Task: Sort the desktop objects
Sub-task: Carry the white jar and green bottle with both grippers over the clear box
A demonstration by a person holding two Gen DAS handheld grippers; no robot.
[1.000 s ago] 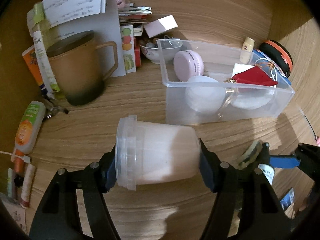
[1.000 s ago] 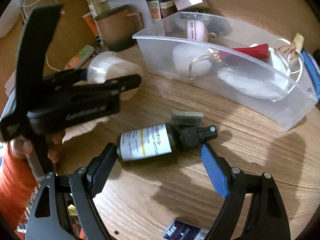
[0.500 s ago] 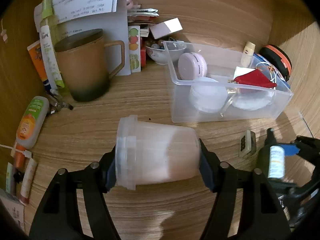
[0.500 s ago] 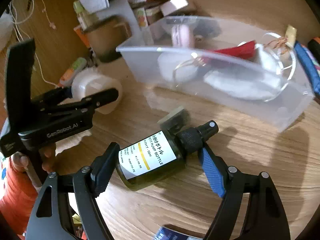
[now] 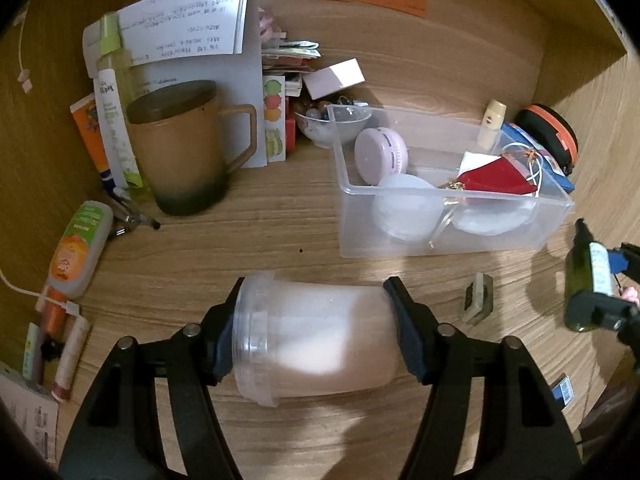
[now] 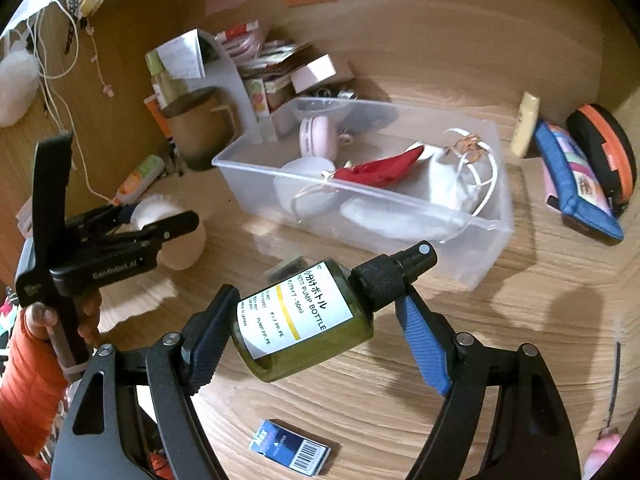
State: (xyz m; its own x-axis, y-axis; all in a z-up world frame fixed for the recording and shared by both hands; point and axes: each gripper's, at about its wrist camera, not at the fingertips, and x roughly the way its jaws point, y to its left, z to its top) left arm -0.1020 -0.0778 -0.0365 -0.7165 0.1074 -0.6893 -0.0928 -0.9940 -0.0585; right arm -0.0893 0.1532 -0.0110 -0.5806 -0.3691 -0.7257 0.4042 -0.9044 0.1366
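Two grippers are each carrying one object above the wooden desk (image 5: 248, 240). The right gripper (image 6: 316, 320) is clamping a green pump bottle (image 6: 304, 320) end to end, base against the black pad and neck against the blue pad, the nozzle pointing up and right toward the clear bin (image 6: 492, 236). One second ago this bottle was lying on the desk between spread fingers; half a second ago it was being tipped up; now it is riding clear of the surface, a shadow showing beneath it. The grasp is therefore judged complete, and the carry toward the bin appears to be beginning. The small grey block (image 5: 478, 298) that lay beside the bottle is staying on the desk, just in front of the bin.

The left gripper (image 5: 316, 332) is keeping its pads closed on a frosted lidded tub (image 5: 316, 334), held sideways with the lid to the left; its place in the frame is unchanged, while the view has pulled back from the brown mug (image 5: 182, 148) and the bin. Whether the tub is touching the desk cannot be told from this angle.

The bin is already holding a pink round case (image 5: 382, 154), white pads and a red pouch (image 5: 496, 178); free space is remaining at its right end, suggesting room for both held items.
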